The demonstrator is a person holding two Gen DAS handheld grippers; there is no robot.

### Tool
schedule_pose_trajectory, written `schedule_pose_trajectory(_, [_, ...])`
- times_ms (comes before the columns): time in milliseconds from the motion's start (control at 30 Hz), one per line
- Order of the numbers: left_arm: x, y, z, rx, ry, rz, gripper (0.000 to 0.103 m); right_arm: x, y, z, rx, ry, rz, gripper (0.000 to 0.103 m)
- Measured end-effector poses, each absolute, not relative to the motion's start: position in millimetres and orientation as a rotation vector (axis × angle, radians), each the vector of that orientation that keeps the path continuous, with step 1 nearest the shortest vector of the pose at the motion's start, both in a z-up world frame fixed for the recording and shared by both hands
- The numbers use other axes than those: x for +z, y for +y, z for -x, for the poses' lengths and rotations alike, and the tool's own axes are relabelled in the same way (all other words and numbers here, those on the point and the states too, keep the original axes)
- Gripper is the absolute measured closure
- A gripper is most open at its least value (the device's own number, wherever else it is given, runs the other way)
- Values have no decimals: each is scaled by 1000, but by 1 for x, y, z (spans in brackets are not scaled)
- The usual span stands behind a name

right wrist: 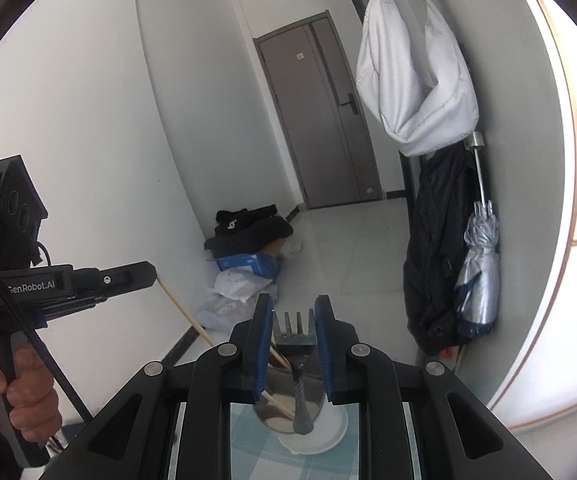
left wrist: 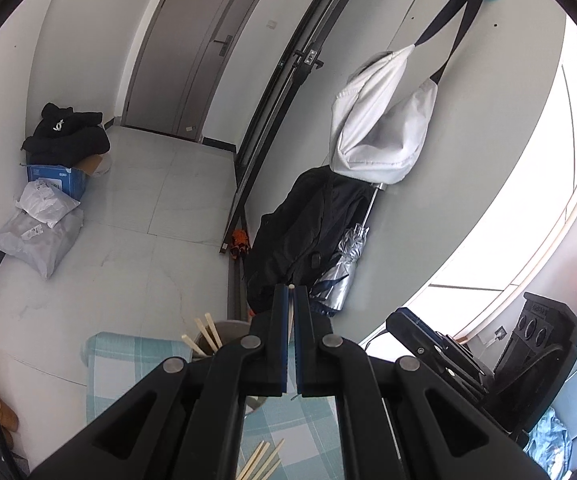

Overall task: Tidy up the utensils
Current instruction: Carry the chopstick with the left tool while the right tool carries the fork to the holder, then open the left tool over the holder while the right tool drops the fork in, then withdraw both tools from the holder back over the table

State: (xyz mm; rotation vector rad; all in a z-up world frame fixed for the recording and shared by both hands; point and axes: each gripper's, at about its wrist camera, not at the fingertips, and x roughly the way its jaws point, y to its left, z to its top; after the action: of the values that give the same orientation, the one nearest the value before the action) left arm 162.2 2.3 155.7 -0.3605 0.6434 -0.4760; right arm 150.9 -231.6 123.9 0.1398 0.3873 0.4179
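One fork (right wrist: pixel 293 330) in right gripper (right wrist: pixel 293 316), unseen from left wrist.

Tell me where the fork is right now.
In the right wrist view the fork is clamped between the right gripper's fingers, tines up, above the white plate.

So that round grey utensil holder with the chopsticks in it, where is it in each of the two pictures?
Left wrist view: the utensil holder sits low, left of centre, partly behind the left gripper, on the checked cloth.
Right wrist view: low centre, seen between the right gripper's fingers.
Shared landmark: the white bag hanging on the wall.
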Motion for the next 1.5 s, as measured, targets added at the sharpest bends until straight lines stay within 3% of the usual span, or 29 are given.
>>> schedule_pose_trajectory(267, [150, 18, -206, -462, 663, 390, 103, 137, -214, -206, 452, 380, -95, 83])
schedule_pose_trajectory(600, [114, 29, -238, -440, 753, 424, 103, 115, -192, -257, 503, 438, -39, 83])
schedule_pose_trajectory(1333, [63, -3, -237, -517, 923, 339, 103, 55, -171, -291, 562, 635, 135, 83])
schedule_pose_trajectory(1400, [59, 2, -240, -487, 939, 362, 103, 50, -178, -291, 546, 650, 76, 79])
schedule_pose_trajectory(1467, [59, 9, -238, -442, 928, 370, 98, 47, -186, -286, 538, 649, 28, 72])
schedule_pose_trajectory(1500, [60, 13, -235, -436, 919, 379, 87, 47, -189, -283, 525, 647, 17, 66])
